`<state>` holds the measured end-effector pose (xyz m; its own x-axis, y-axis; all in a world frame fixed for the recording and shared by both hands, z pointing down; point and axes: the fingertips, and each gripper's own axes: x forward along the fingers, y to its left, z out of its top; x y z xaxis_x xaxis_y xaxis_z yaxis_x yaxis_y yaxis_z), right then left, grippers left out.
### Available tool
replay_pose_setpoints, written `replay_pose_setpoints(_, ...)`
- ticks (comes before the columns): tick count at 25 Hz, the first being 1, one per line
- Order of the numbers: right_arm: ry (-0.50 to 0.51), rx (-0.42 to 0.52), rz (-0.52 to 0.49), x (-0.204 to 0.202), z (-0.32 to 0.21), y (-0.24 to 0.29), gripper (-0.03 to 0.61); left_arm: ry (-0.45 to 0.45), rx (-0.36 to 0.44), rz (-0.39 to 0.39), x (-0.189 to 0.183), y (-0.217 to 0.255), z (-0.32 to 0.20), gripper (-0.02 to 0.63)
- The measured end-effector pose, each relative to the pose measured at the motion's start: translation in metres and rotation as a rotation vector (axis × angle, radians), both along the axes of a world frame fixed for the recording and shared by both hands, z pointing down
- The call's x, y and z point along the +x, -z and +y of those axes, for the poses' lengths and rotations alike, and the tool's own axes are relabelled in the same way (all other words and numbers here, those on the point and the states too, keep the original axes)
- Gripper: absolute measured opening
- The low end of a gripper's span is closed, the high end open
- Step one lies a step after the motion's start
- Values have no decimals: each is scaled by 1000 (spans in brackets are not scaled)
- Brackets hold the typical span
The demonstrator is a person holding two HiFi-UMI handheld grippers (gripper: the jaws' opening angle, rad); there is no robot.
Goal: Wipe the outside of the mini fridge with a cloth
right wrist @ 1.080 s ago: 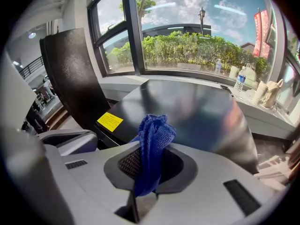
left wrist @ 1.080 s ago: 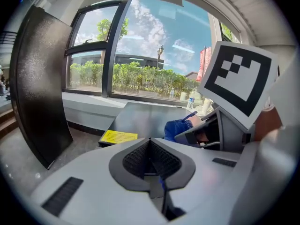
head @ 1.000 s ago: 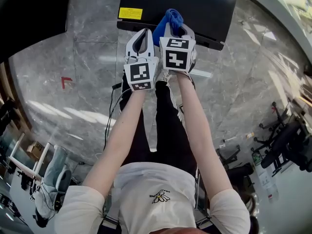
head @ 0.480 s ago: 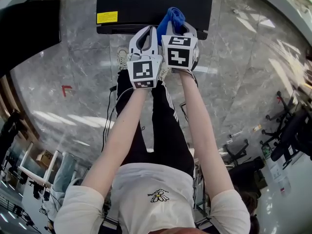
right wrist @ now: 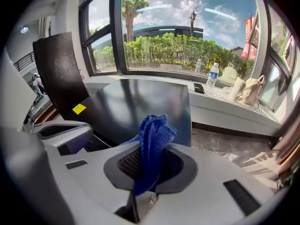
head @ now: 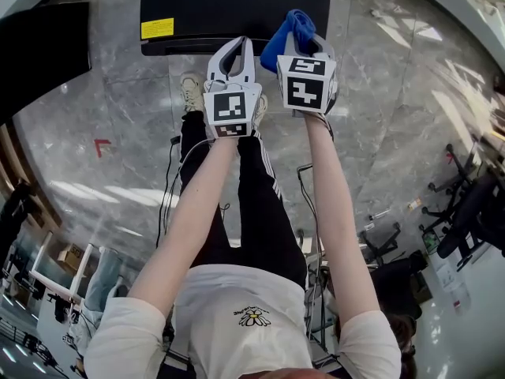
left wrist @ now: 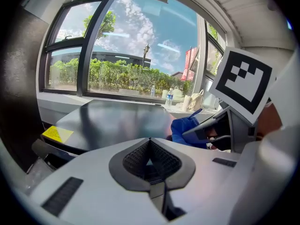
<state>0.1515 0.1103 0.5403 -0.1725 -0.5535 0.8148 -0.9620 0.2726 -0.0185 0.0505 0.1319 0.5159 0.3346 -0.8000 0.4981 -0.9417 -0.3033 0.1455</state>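
The black mini fridge point(head: 237, 6) stands on the floor ahead of me, its flat top point(right wrist: 140, 102) dark and glossy, with a yellow sticker point(head: 158, 28) near its front left corner. My right gripper point(head: 304, 42) is shut on a bunched blue cloth point(right wrist: 152, 142), which sticks out past the jaws above the fridge's right front part. The cloth point(head: 286, 31) hangs just over the fridge edge in the head view. My left gripper point(head: 233, 54) is shut with nothing in it, beside the right one, at the fridge's front edge point(left wrist: 112, 121).
A tall dark panel point(right wrist: 58, 74) stands left of the fridge. Behind the fridge runs a window sill point(right wrist: 225, 102) with a water bottle point(right wrist: 212, 76) and bags point(right wrist: 251, 90). Grey marble floor point(head: 102, 101) lies around; office chairs point(head: 465, 219) stand at the right. My legs and shoes point(head: 189, 93) are below the grippers.
The fridge has come nearer and shifted left in the head view. My right gripper with the cloth has moved forward and right, over the fridge's front edge; the left gripper stayed alongside.
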Motion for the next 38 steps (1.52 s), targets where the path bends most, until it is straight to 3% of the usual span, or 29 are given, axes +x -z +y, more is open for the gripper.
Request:
replay_pose_setpoints(11, -40, 19, 64, 48, 2, -2, 64, -56, -26, 14, 26, -9, 16, 5)
replay_pose_setpoints(24, -153, -2, 89, 84, 5, -7, 64, -16, -25, -1, 6, -9, 13, 5)
replay_pose_setpoints(29, -120, -3, 155, 83, -2, -5, 64, -24, -16, -7, -1, 6, 16, 5)
replay_pose_setpoints(32, -155, -45, 182, 92, -6, -9, 64, -32, -3, -16, -7, 12, 8, 5)
replay_pose_setpoints(34, -177, -44, 178, 94, -12, 4, 64, -4, 13, -7, -15, 26, -3, 5)
replay_pose_setpoints(38, -192, 58, 112, 90, -24, 80, 64, -20, 54, -10, -15, 84, -11, 5)
